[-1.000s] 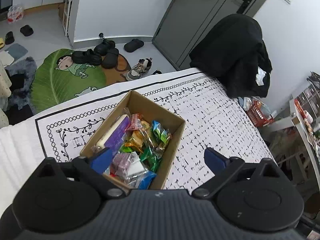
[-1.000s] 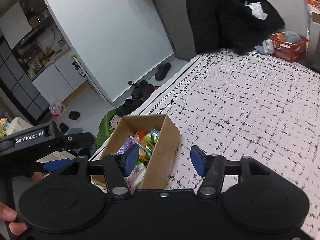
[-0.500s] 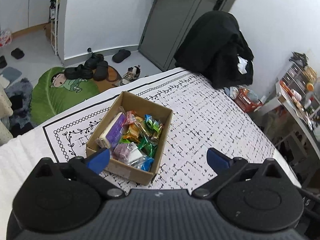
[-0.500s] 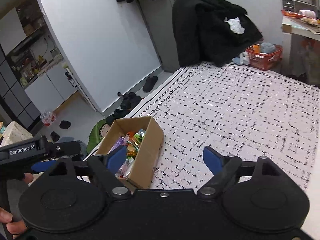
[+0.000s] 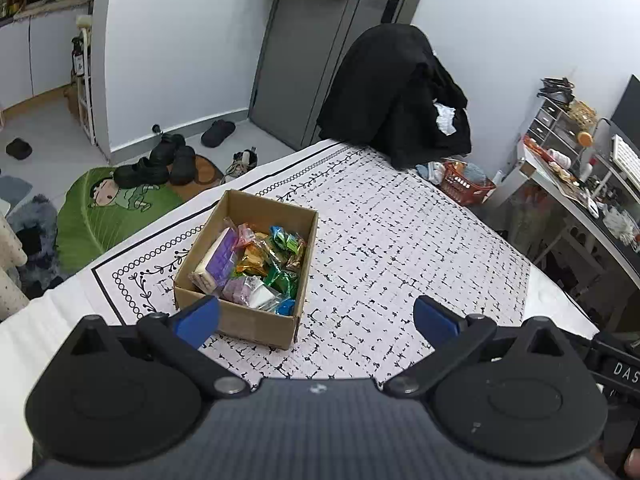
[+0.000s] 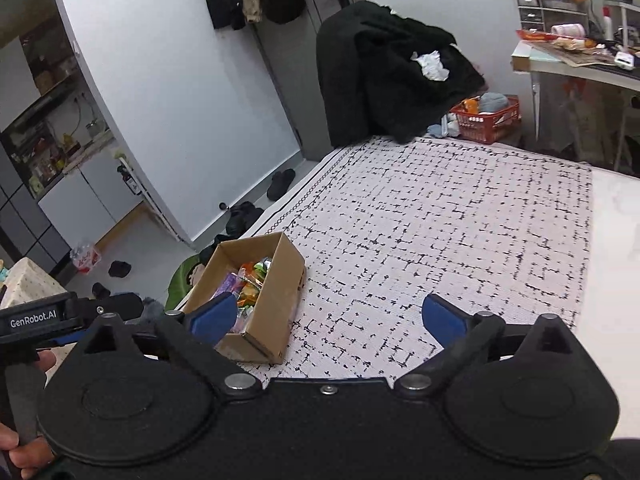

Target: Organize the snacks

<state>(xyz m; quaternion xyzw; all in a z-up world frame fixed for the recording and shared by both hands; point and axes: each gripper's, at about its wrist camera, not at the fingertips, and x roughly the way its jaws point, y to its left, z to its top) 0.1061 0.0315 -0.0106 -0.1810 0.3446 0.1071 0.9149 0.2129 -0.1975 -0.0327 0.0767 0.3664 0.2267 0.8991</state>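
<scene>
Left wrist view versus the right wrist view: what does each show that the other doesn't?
Only the left wrist view shows the green cartoon rug in full and the snacks across the whole box. Only the right wrist view shows the left tongs' body and the hand gripping it. Both show the cardboard box, the patterned cloth, the black coat and open, empty tongs.
</scene>
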